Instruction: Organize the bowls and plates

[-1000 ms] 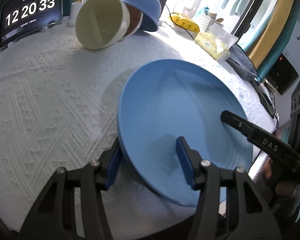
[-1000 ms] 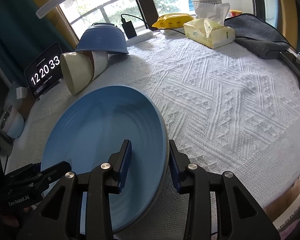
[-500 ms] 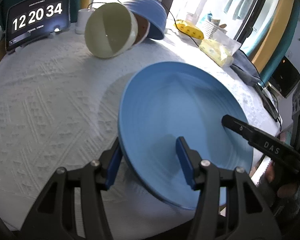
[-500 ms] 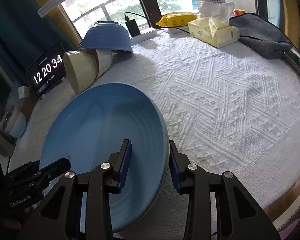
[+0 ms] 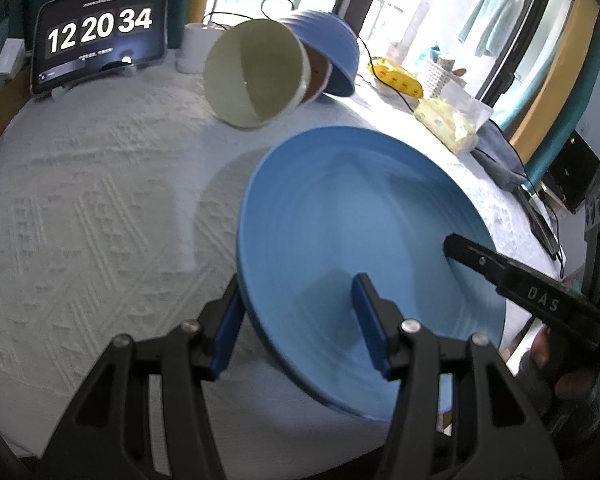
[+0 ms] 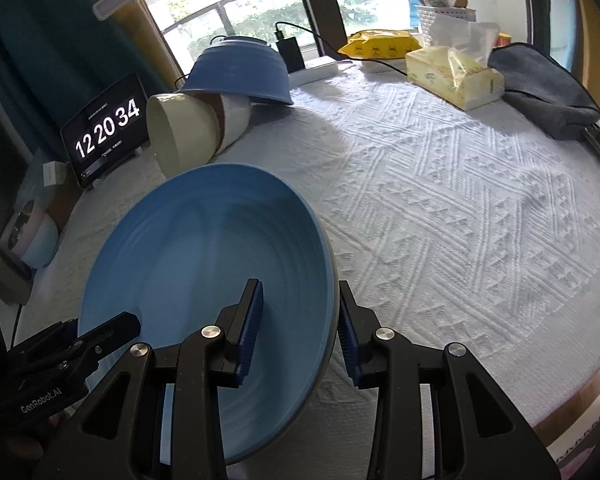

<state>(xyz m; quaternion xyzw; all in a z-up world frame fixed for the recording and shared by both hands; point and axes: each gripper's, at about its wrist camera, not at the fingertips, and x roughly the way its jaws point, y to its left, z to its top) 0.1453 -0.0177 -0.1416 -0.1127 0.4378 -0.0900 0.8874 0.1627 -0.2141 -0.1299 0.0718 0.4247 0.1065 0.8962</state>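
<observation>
A large blue plate (image 5: 352, 232) is held tilted above the white tablecloth by both grippers. My left gripper (image 5: 300, 320) is shut on its near left rim. My right gripper (image 6: 300, 320) is shut on the plate's (image 6: 204, 272) right rim; it also shows in the left wrist view (image 5: 500, 276). At the back, a cream bowl (image 5: 256, 72) lies on its side, nested in a brown-and-white bowl (image 6: 232, 120), under an upturned blue bowl (image 6: 240, 72).
A tablet clock (image 5: 100, 36) stands at the back left. A tissue box (image 6: 452, 76), a yellow packet (image 6: 380, 44), a grey cloth (image 6: 540, 84) and a charger with cables (image 6: 288, 52) lie along the back right. The table edge (image 6: 580, 400) is near right.
Both grippers have carried the plate forward toward the bowls and lifted it a little. The bowls have not moved.
</observation>
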